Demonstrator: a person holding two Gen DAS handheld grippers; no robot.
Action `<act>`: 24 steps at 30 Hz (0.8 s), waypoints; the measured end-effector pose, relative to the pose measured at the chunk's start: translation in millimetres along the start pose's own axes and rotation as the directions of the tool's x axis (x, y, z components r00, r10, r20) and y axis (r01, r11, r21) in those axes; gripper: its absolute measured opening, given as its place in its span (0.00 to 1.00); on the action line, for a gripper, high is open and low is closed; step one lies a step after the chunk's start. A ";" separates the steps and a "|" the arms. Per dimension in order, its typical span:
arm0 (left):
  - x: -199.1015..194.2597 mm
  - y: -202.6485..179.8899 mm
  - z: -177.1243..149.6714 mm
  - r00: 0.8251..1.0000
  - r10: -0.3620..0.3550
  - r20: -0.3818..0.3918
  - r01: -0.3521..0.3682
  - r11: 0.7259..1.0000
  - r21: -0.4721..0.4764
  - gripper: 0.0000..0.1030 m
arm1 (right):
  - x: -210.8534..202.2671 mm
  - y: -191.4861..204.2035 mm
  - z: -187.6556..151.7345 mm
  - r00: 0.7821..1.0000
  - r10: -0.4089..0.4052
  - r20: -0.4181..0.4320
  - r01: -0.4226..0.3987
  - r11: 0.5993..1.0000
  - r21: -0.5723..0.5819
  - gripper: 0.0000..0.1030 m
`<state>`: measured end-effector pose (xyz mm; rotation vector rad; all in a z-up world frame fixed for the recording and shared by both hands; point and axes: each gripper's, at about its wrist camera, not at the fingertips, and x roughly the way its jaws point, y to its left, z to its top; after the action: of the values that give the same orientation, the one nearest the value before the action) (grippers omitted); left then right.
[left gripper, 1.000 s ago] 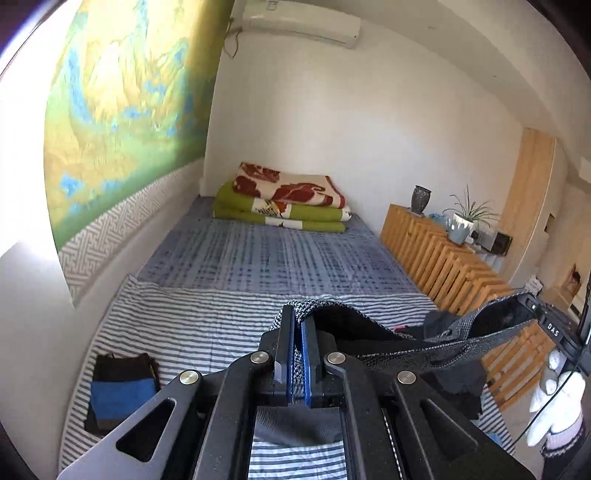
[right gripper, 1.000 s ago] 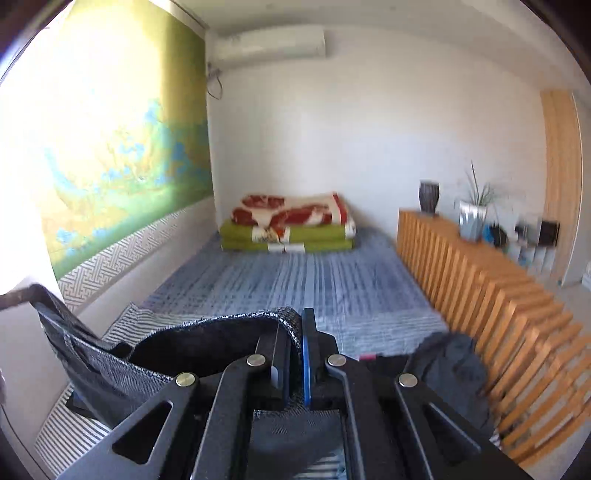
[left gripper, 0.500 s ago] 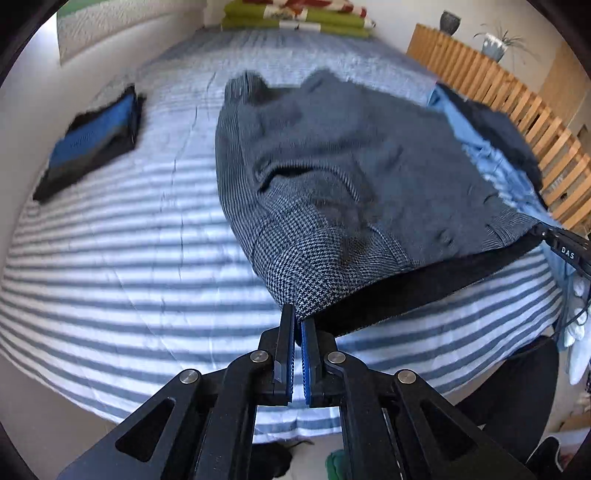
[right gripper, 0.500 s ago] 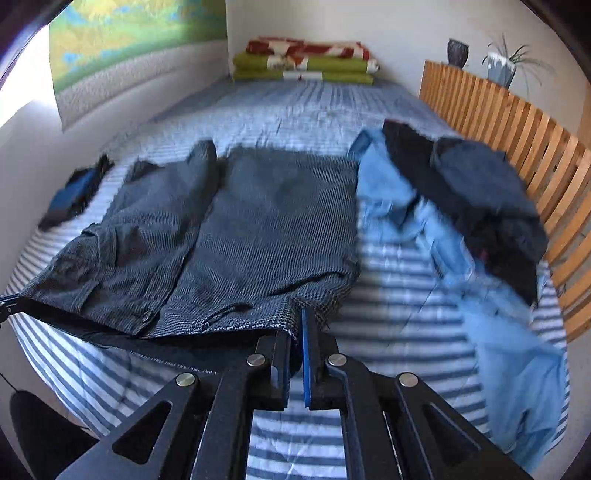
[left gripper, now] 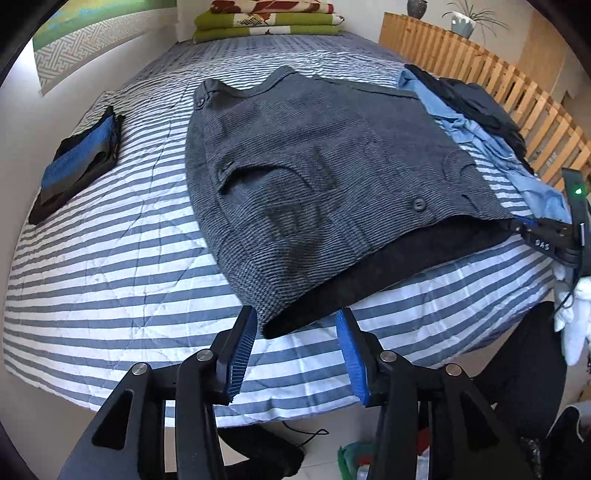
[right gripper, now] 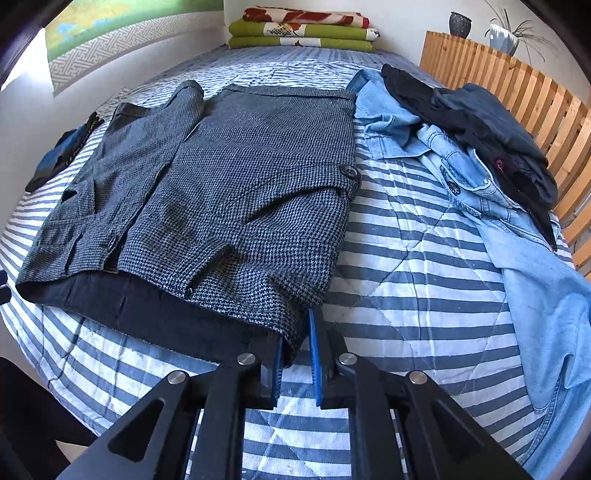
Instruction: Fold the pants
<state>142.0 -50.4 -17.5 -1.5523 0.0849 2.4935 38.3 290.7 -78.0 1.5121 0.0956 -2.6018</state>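
Note:
Grey houndstooth pants (left gripper: 314, 147) (right gripper: 240, 166) lie spread flat on the striped bedcover (left gripper: 110, 258) (right gripper: 406, 258), with the dark lining showing along the near waist edge. My left gripper (left gripper: 295, 314) is open, and the near-left waist corner rests just ahead between its blue pads (left gripper: 240, 354). My right gripper (right gripper: 295, 332) stands partly open; the near-right waist corner hangs loose between its pads (right gripper: 314, 354). The right gripper (left gripper: 546, 236) also shows at the right edge of the left wrist view.
A folded black-and-blue garment (left gripper: 77, 162) lies at the left. A denim shirt (right gripper: 480, 192) and dark clothes (right gripper: 491, 125) are heaped to the right, along the wooden slatted rail (right gripper: 517, 85). Folded blankets (right gripper: 299, 33) sit at the bed's far end. A white-gloved hand (left gripper: 572, 317) holds the right gripper.
The pants, held up in the air a second ago, have been laid flat on the bed. Both grippers have opened and released the waist corners.

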 end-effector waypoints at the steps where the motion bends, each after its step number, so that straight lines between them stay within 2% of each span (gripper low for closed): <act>1: 0.0 1.1 5.9 1.000 -0.004 -0.001 0.004 1.000 -0.015 0.53 | -1.2 -0.9 -2.0 1.000 0.021 -0.003 -0.021 1.000 0.004 0.17; 4: 19.4 23.1 36.7 0.999 -0.047 -0.009 0.046 0.992 -0.121 0.58 | -3.3 -5.2 -3.1 0.998 0.061 -0.009 -0.060 0.997 0.042 0.19; 5: 29.0 31.3 49.8 0.998 -0.057 -0.020 0.053 0.983 -0.174 0.59 | -5.2 -7.0 -3.1 0.997 0.079 -0.006 -0.079 0.995 0.060 0.19; 7: 52.4 50.8 70.9 0.998 -0.037 -0.052 0.022 0.962 -0.271 0.58 | -10.9 -11.3 -1.9 0.994 0.113 0.005 -0.112 0.989 0.098 0.19; 10: 84.3 67.1 84.9 0.988 -0.089 -0.123 0.039 0.930 -0.365 0.57 | -20.2 -17.1 -0.1 0.991 0.133 0.021 -0.135 0.981 0.137 0.20; 14: 98.8 66.3 89.6 0.983 -0.070 -0.169 0.004 0.933 -0.361 0.32 | -27.4 -24.4 0.6 0.991 0.127 0.033 -0.131 0.978 0.160 0.22; 17: 96.6 65.2 89.3 0.986 -0.060 -0.154 0.002 0.936 -0.352 0.17 | -25.2 -31.7 1.7 0.993 0.112 0.031 -0.116 0.977 0.181 0.23; 24: 54.7 79.7 78.4 0.993 -0.116 -0.025 0.093 0.893 -0.440 0.13 | -17.6 -42.8 7.3 0.993 0.113 0.022 -0.116 0.969 0.217 0.23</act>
<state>33.5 -108.5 -36.1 -1.7224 -0.5791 2.5008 34.5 333.5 -59.6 1.5198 -0.2796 -2.5970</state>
